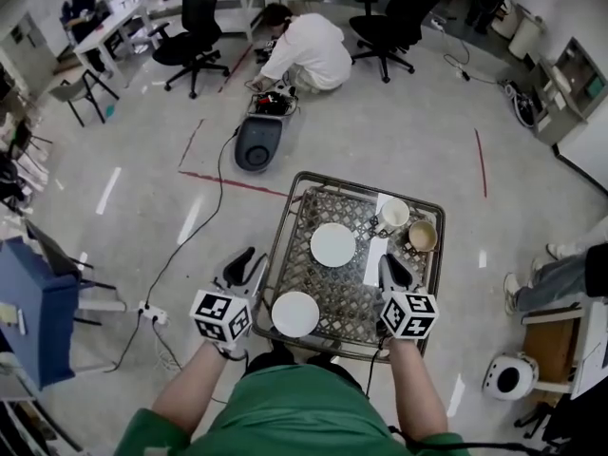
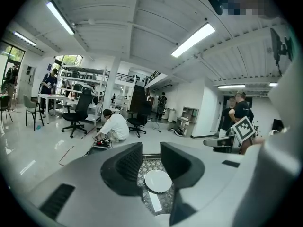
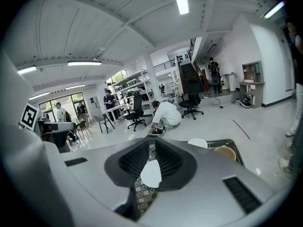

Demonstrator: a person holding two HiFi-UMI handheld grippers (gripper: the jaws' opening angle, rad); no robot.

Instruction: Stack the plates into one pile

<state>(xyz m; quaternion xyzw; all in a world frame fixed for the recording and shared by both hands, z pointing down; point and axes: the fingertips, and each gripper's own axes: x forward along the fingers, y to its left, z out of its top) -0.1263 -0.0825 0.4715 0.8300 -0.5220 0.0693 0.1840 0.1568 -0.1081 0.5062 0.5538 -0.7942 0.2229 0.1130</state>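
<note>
Nothing stacked yet. Two white plates flat and well apart on the mesh tray (image 1: 370,187): far plate (image 1: 332,244) just off centre toward 11 o'clock, near plate (image 1: 295,313) down at the 7 o'clock edge, closest to the body. At 1 and 2 o'clock, a white cup (image 1: 393,215) and a tan bowl (image 1: 423,237), side by side. Just off centre toward 3 o'clock, a white strip (image 1: 375,260), paper or cloth, hard to tell.

Left gripper (image 1: 249,257) just outside the tray rim at 9 o'clock, jaws spread wide, nothing between them. Probably wide so as to slip over a plate rim from the side, with the near plate the shorter reach.

Right gripper (image 1: 390,264) over the 4 o'clock part of the tray, jaws close together with only a narrow slit, clamped on nothing. Through that slit, merely a white plate lying on the mesh beyond. Narrow perhaps because a thin rim needs little gap, or simply idle.

Both tools aimed roughly toward 12 and held above the crockery: seemingly a pose for lining up, not for gripping.

Next, by the layout: pinch one plate at its rim, lift, lay it centred on the other. Worth watching: a smooth rim tilting or sliding in the pads, and the cup and bowl near the far plate.
</note>
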